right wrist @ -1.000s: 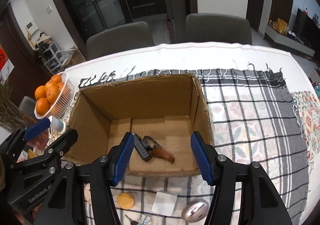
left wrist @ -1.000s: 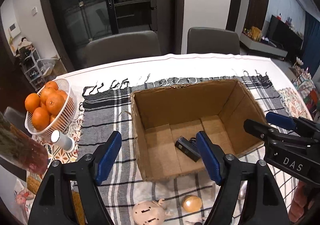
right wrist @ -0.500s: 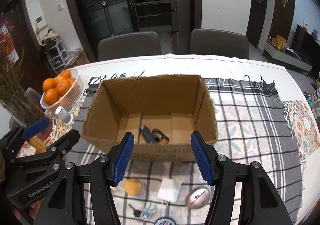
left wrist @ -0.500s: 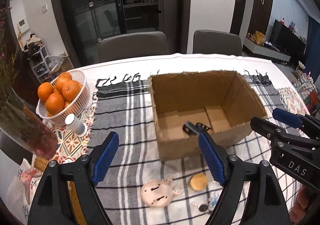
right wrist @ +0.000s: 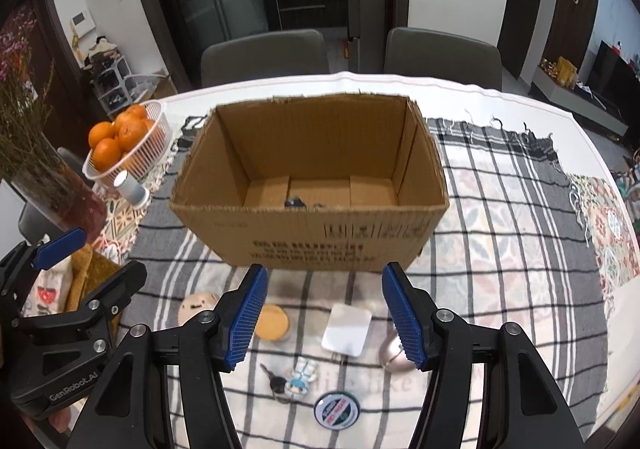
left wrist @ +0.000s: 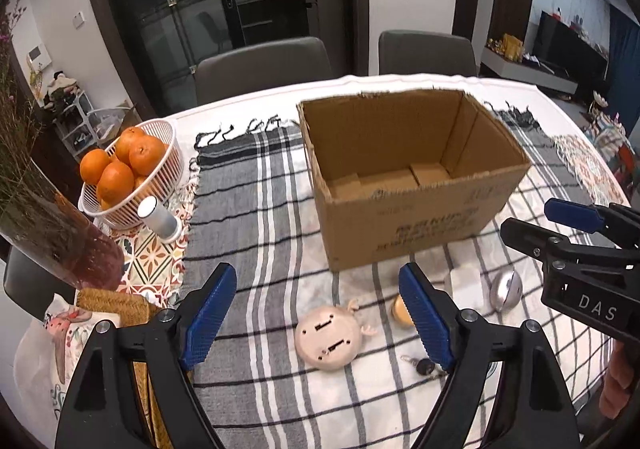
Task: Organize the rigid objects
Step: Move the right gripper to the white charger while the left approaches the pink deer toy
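1. At nine o'clock on the table [left wrist: 400,83], well apart from the work, stand the basket of oranges [left wrist: 132,173] and a small white cylinder [left wrist: 158,219]; neither looks part of the sorting.
2. The left tongs [left wrist: 316,319] stand wide with nothing between the pads; their jaws have just been opening further. They hang above the pink round toy [left wrist: 328,339], which lies at six o'clock from the cardboard box [left wrist: 416,221], touching nothing.
3. The step in hand seems to be choosing the next loose piece. For the left side, I would drop straight over the toy, set the pads across its round body rather than the thin limbs, and close only once both pads are level with it.
4. Near the toy lie a yellow disc [right wrist: 272,323], a set of keys [right wrist: 280,381] and a round badge [right wrist: 337,411], all on the plaid cloth [left wrist: 248,185] at six o'clock from the box.
5. The right tongs [right wrist: 324,319] are open more narrowly and also empty, poised over the white flat pad [right wrist: 346,329], with the silver mouse [right wrist: 394,355] just beside their right pad.
6. The pad lies flat, so an edge grip is advisable; the mouse may slip.
7. The box already holds some small dark items [right wrist: 296,203] on its floor.
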`<state>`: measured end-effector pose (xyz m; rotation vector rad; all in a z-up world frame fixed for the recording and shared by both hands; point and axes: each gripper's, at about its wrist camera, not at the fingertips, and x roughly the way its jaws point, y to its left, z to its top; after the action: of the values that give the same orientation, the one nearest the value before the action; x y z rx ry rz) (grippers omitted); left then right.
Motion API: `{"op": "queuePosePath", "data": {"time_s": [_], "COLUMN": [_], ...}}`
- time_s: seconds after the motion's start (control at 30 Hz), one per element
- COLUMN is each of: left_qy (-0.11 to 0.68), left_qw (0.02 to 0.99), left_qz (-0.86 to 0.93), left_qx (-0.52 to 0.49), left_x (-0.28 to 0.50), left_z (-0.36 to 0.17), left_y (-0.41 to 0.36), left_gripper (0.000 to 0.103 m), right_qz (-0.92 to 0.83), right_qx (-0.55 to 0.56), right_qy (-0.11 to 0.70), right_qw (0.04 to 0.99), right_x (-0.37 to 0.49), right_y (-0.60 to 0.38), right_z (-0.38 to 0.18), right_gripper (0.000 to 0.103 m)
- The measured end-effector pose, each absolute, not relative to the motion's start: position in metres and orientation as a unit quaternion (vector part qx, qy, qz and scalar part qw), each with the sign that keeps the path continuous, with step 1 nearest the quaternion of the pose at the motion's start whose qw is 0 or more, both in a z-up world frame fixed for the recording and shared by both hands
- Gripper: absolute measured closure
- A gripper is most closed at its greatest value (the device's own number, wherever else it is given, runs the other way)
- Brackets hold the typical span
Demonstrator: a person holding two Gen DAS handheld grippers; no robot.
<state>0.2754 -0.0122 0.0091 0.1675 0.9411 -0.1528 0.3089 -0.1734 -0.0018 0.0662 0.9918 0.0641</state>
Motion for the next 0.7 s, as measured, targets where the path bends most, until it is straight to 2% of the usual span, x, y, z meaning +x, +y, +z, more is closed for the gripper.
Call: {"op": "queuePosePath", "data": {"time_s": [0.7], "left_qy": [0.538], "left_qw": [0.825], "left_qz": [-0.110], "left_qx": [0.132], "left_x": [0.265], "left_z": [-0.052], "left_y": [-0.016], "left_gripper": [0.019], "right_qz": [0.029], "right_qx": [0.035], "right_qy": [0.536], "right_qw": [0.843], "right_x": [0.299], "right_y": [-0.167], "right_z": [-0.053], "right_gripper": [0.042]}}
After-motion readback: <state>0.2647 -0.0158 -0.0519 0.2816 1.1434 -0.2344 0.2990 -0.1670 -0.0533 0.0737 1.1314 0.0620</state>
